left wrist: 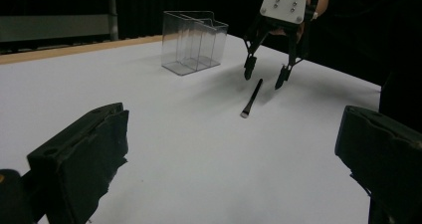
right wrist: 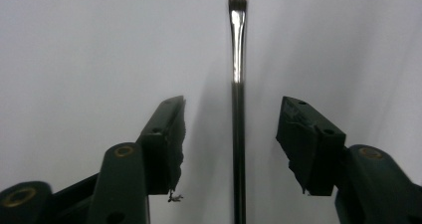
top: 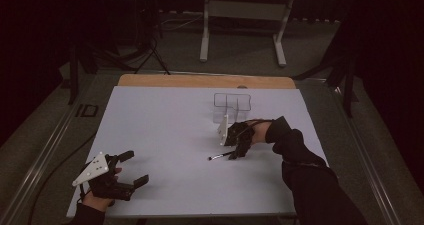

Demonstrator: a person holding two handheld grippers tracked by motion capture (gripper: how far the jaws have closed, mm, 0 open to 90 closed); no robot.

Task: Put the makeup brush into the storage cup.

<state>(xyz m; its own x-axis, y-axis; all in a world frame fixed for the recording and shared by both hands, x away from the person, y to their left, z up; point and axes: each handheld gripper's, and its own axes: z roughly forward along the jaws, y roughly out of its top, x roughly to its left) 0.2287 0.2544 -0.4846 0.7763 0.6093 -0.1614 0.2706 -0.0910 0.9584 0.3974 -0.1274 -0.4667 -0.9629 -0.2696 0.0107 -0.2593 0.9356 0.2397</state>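
A thin make-up brush (top: 220, 156) with a dark handle and pale bristle tip lies flat on the white table cover. My right gripper (top: 235, 151) hovers over its handle end, pointing down, open. In the right gripper view the brush (right wrist: 238, 109) runs straight up between the two spread jaws, touching neither. The left gripper view shows the same brush (left wrist: 251, 98) with the right gripper (left wrist: 265, 78) straddling its far end. My left gripper (top: 136, 168) rests open near the front left of the table, nothing between its jaws (left wrist: 231, 149).
A clear plastic compartment box (top: 232, 107) stands just behind the right gripper, also seen as the clear box (left wrist: 194, 41) in the left gripper view. The white cover (top: 165, 130) ends at a wooden strip (top: 205, 81) at the back. Dark floor and a metal stand lie beyond.
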